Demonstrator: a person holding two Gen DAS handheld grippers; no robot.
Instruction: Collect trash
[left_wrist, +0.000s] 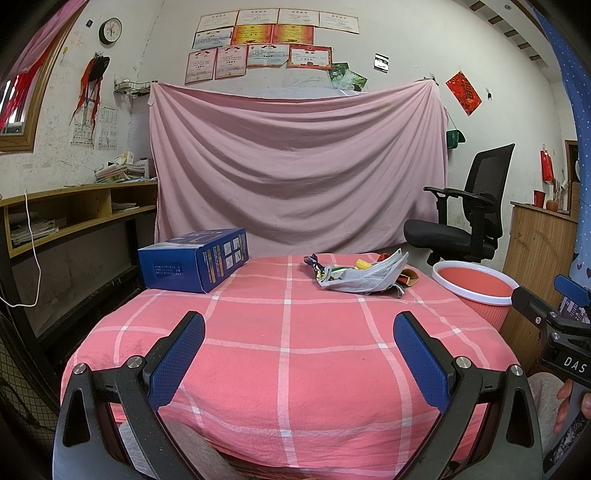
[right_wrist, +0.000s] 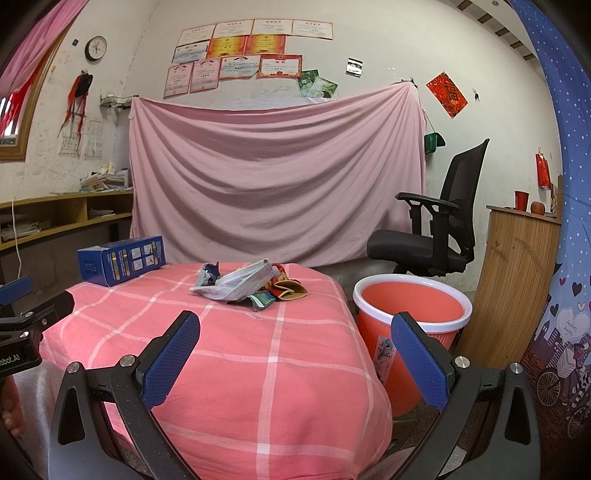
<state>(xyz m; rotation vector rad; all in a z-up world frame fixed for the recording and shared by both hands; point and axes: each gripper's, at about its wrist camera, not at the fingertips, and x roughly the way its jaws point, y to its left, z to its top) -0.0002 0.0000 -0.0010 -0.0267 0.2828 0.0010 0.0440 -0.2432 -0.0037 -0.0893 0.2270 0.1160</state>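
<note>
Both grippers, left gripper (left_wrist: 299, 354) and right gripper (right_wrist: 295, 354), hang wide open and empty; trash pile (right_wrist: 247, 284) sits mid-frame on the checked cloth (right_wrist: 258, 369), orange bin (right_wrist: 412, 314) waiting right, handy for drops.

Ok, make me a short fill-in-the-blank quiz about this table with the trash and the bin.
1. The face mask lies on top of the trash pile, on a checked cloth coloured ____.
2. The bin stands on the floor to the ____ of the table.
3. The blue box sits at the table's far ____ corner.
4. Both the left gripper and the right gripper are ____.

Missing words: pink; right; left; open
</note>
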